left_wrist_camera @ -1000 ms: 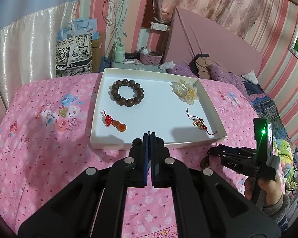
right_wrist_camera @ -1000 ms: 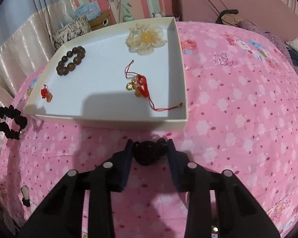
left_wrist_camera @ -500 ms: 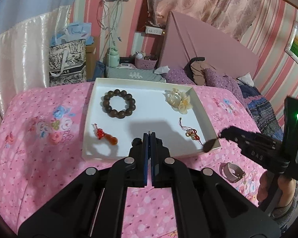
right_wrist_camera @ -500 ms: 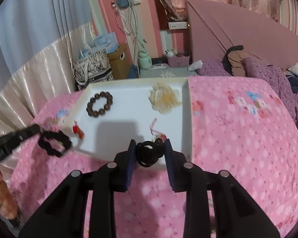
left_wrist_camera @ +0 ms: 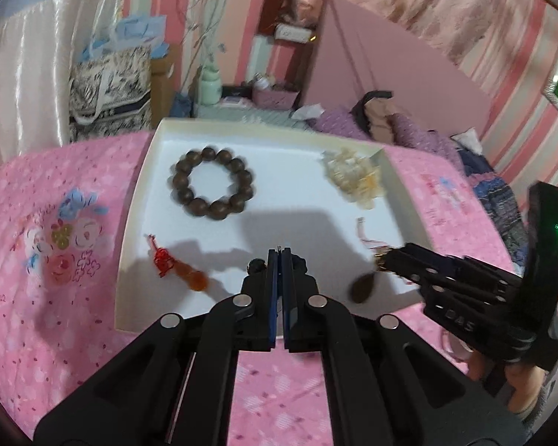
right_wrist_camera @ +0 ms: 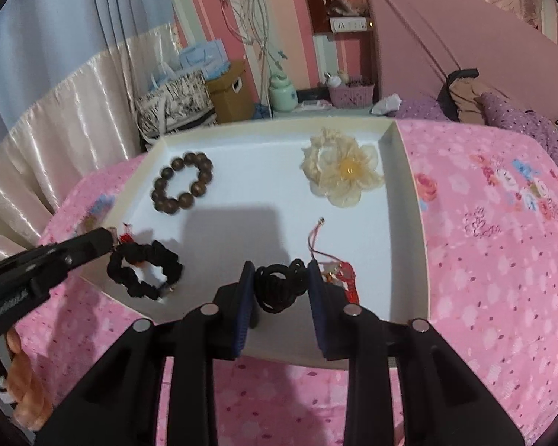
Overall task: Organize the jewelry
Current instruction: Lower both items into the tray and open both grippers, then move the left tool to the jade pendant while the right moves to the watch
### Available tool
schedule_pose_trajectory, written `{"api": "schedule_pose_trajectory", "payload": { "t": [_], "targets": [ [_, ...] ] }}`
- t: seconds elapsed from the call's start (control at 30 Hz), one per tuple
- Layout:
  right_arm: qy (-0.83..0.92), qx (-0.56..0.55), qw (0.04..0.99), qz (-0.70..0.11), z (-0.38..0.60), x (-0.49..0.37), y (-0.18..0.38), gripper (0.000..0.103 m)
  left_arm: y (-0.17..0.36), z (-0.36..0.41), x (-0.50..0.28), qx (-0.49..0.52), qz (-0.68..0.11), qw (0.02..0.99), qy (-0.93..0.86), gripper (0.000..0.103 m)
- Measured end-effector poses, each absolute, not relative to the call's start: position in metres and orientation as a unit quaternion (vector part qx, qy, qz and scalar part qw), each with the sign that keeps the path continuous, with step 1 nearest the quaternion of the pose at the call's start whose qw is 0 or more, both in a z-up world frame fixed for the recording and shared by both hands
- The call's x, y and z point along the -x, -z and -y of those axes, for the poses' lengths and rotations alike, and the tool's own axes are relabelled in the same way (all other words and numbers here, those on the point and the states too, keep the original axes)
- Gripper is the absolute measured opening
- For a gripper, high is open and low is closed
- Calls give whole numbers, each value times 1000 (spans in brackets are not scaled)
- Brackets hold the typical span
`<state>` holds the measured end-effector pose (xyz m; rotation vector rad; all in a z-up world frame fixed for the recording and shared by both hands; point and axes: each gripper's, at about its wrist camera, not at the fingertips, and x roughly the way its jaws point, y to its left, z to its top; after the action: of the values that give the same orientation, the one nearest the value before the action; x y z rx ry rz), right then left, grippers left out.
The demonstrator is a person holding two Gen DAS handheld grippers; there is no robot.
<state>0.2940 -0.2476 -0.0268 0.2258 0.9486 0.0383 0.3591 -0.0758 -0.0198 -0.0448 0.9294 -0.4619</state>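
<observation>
A black beaded bracelet (right_wrist_camera: 145, 274) is gripped by the left gripper (right_wrist_camera: 109, 241), its fingers pressed together, over the near left corner of the white tray (right_wrist_camera: 405, 193). A black knotted cord piece (right_wrist_camera: 281, 284) is clamped between the right gripper's (right_wrist_camera: 279, 290) narrowed fingers above the near edge.

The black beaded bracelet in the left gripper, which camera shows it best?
The right wrist view: the black beaded bracelet hangs as a full loop from the left gripper over the white tray. The left wrist view shows only beads beside its shut jaws.
</observation>
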Motion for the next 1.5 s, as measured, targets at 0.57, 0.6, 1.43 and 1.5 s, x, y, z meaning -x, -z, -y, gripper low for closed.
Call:
{"api": "schedule_pose_trajectory", "payload": {
  "t": [0.57, 0.6, 1.43, 1.5],
  "targets": [
    [21, -56, 882, -468, 244, -301, 55, 30, 62, 74, -377, -17, -466, 871, 152, 0],
    [22, -54, 882, -467, 244, -301, 56, 30, 64, 74, -377, -19, -467, 871, 150, 0],
    [51, -106, 910, -398, 305, -206, -46, 79, -57, 24, -267, -31, -348, 929, 125, 100],
    [60, -112, 908, -400, 312, -190, -41, 86, -56, 15, -252, -34, -349, 929, 121, 100]
  ]
}}
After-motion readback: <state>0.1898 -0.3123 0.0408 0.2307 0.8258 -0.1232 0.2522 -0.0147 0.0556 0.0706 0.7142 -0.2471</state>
